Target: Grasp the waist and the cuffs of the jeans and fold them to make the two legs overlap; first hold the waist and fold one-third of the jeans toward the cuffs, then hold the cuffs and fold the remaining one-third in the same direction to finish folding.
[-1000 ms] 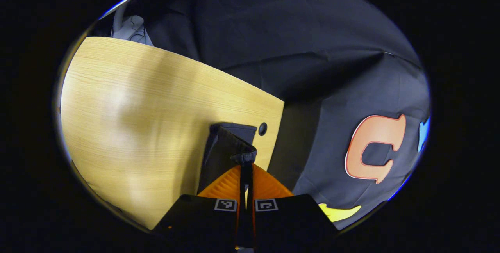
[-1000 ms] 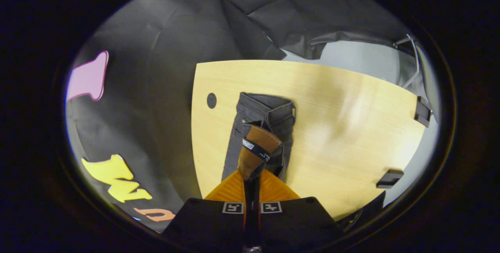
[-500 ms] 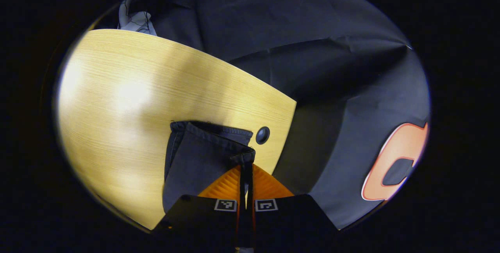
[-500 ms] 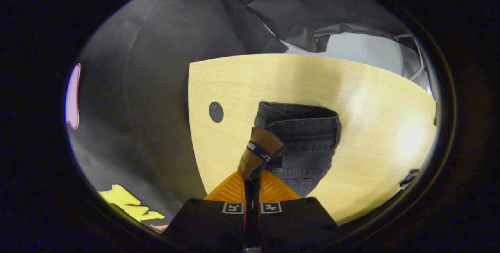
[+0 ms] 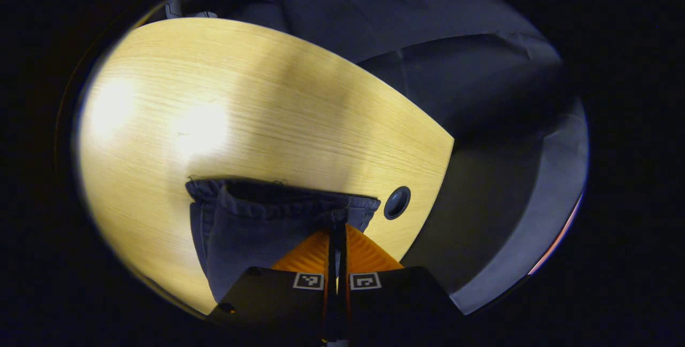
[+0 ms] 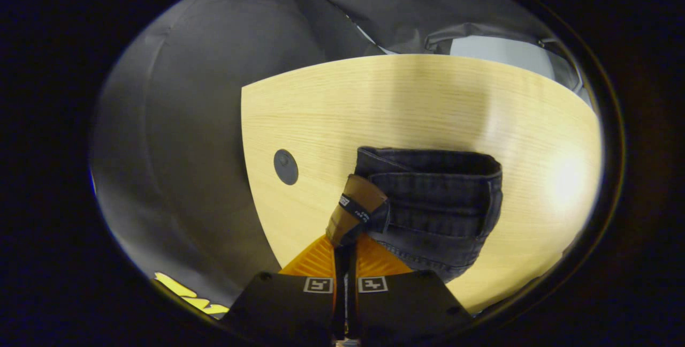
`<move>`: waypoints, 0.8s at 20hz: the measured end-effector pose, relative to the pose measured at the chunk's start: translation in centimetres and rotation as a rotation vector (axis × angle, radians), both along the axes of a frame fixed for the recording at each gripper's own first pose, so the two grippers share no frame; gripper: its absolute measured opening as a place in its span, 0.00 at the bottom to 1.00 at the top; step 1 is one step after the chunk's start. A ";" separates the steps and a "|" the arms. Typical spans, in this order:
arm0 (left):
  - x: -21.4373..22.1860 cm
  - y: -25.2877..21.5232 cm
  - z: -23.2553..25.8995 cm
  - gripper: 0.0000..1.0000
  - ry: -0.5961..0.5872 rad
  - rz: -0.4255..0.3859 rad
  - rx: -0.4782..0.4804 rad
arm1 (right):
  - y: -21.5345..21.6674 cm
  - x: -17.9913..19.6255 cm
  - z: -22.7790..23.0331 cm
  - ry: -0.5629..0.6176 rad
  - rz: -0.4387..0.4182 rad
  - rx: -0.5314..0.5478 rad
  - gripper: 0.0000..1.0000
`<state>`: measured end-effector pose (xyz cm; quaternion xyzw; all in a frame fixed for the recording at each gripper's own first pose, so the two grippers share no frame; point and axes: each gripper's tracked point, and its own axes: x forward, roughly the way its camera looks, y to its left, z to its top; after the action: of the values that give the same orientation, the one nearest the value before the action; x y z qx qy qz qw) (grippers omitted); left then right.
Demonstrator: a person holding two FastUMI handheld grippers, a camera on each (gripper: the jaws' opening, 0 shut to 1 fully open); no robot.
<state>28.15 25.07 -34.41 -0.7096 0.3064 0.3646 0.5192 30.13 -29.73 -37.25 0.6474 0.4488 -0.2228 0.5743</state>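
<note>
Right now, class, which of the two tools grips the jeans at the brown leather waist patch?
The right tool: it pinches the dark denim jeans at their brown leather patch.

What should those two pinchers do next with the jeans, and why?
Probably carry the pinched edge a little farther across and lay it flat. The left gripper is shut on a hem of the jeans, and the right gripper is shut on the corner with the brown leather patch. The cloth between them sags over the table, so the fold looks unfinished.
</note>
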 end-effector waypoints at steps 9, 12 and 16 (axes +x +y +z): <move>-2.1 -0.2 3.4 0.99 0.022 -0.067 0.005 | -1.2 0.0 3.7 -0.126 -0.049 -0.095 0.74; -2.1 -1.5 7.3 0.98 -0.040 -0.111 0.036 | -1.5 -1.7 6.3 -0.180 0.007 -0.173 0.97; -3.6 -3.7 15.9 0.99 -0.165 -0.342 0.312 | -1.0 -5.7 10.6 -0.286 0.158 -0.364 0.96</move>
<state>24.57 21.35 -18.50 -0.5859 0.3188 0.2551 0.7000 24.39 -30.74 -26.67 0.5211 0.3644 -0.1604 0.7549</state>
